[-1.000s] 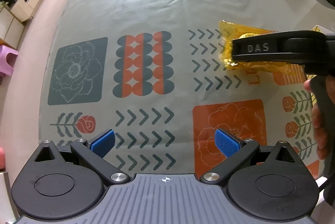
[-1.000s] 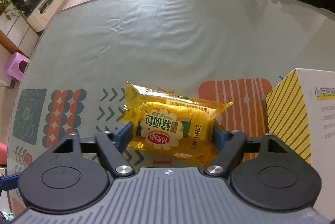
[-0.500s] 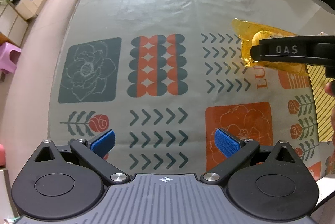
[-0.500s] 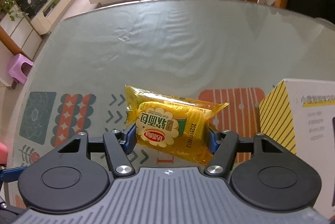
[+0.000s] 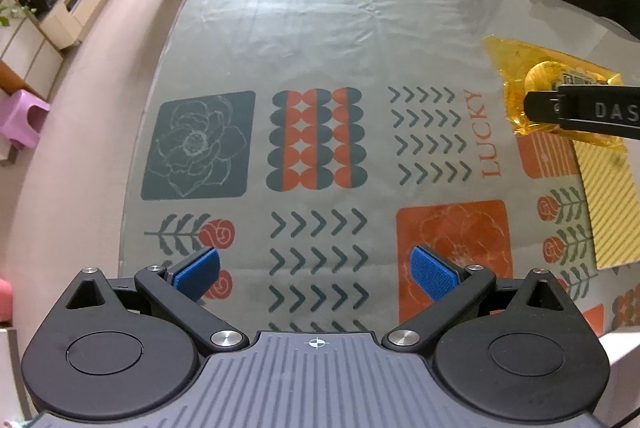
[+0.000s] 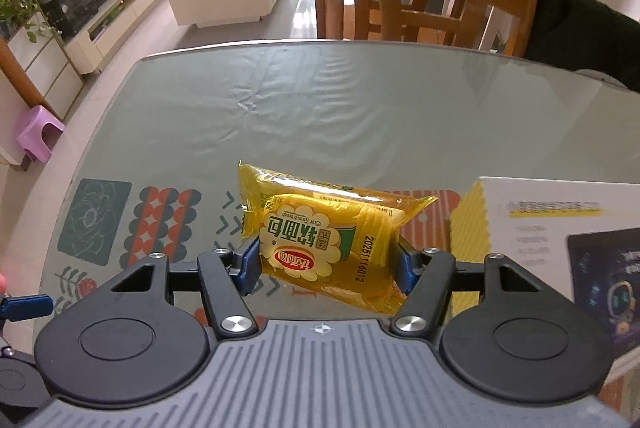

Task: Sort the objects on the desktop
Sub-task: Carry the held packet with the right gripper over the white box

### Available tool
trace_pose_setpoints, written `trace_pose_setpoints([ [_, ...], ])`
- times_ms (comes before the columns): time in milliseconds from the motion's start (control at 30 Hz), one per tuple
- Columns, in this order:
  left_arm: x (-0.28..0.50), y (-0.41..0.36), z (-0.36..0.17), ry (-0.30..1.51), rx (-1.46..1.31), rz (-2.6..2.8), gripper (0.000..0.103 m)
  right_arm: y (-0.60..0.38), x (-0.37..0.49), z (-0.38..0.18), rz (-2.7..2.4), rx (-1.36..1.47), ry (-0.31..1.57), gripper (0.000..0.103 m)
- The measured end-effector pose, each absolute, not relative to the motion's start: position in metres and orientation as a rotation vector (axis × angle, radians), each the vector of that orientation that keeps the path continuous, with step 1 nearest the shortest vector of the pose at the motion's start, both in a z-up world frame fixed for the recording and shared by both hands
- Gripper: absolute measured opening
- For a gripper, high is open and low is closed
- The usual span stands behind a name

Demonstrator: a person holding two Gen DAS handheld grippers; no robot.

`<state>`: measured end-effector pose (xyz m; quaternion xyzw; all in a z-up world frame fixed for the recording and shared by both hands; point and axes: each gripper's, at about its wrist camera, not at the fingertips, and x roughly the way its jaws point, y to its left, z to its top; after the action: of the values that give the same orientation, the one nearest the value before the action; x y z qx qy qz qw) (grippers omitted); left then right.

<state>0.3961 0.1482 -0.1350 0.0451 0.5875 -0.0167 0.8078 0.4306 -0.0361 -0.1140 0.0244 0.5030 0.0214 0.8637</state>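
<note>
Carrying step: right gripper [image 6: 326,264] pinching yellow bread packet [image 6: 320,244] clear of table [image 6: 360,115]; left gripper [image 5: 316,272] spread, empty. Next, probably: setting down by box [image 6: 560,228] right of fingers.

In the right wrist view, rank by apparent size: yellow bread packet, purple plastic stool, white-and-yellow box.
1. White-and-yellow box, cropped and near
2. Yellow bread packet, nearest, held in the right tool
3. Purple plastic stool, farthest, so true size unsure

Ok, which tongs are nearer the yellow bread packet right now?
Right. The right tongs are shut on the yellow bread packet, holding it above the table; the left tongs hang open well off to its left.
</note>
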Motion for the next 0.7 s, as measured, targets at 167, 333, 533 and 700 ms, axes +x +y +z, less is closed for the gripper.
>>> trace_pose_setpoints([
  [167, 0.377, 0.143, -0.127, 1.247, 0.097, -0.049, 0.103, -0.044, 0.405, -0.099, 0.044, 0.041, 1.044, 0.078],
  [333, 0.355, 0.137, -0.122, 1.242, 0.106, -0.068, 0.103, -0.052, 0.379, -0.084, 0.044, 0.030, 1.034, 0.078],
  [533, 0.332, 0.133, -0.120, 1.242, 0.129, -0.086, 0.103, -0.055, 0.341, -0.077, 0.032, 0.011, 1.041, 0.078],
  [700, 0.311, 0.128, -0.112, 1.228, 0.147, -0.094, 0.103, -0.065, 0.307, -0.073, 0.016, 0.024, 1.051, 0.079],
])
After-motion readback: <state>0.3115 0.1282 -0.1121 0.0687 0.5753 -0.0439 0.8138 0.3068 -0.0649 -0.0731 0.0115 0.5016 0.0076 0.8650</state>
